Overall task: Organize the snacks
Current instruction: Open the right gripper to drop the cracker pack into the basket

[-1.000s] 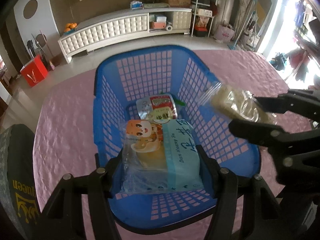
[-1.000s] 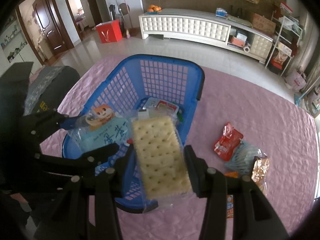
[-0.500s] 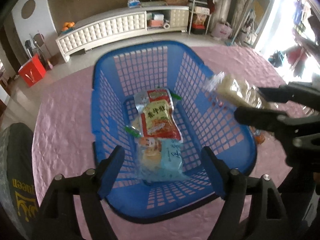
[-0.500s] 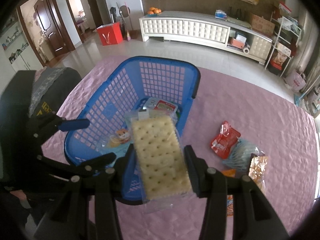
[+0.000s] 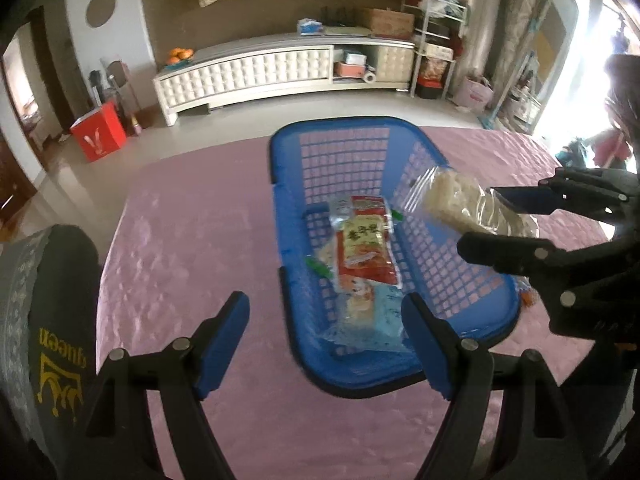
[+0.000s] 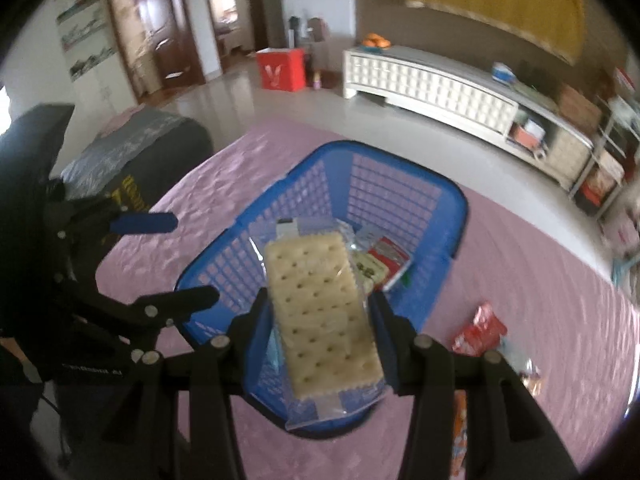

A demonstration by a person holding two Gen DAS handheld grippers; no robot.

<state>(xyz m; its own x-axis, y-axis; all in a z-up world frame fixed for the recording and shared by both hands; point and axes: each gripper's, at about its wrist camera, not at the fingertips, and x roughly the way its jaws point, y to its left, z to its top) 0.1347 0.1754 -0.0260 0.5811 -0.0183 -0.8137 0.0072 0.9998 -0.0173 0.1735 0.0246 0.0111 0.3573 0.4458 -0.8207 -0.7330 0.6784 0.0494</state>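
A: Where does the left wrist view sit?

B: Behind the left gripper (image 5: 326,334), tilted steeply down over the pink tablecloth (image 5: 192,220), facing the white cabinet (image 5: 260,70) at 12 o'clock. The blue basket (image 5: 288,152) lies close, towards 1 o'clock.

A: And the right wrist view?

B: Behind the right gripper (image 6: 320,328), also angled down, directly over the basket's near rim (image 6: 462,216).

A: What do they share?

B: Basket, tablecloth, cabinet, and each other: the right gripper enters at 3 o'clock in the left view, the left gripper at 9 o'clock in the right.
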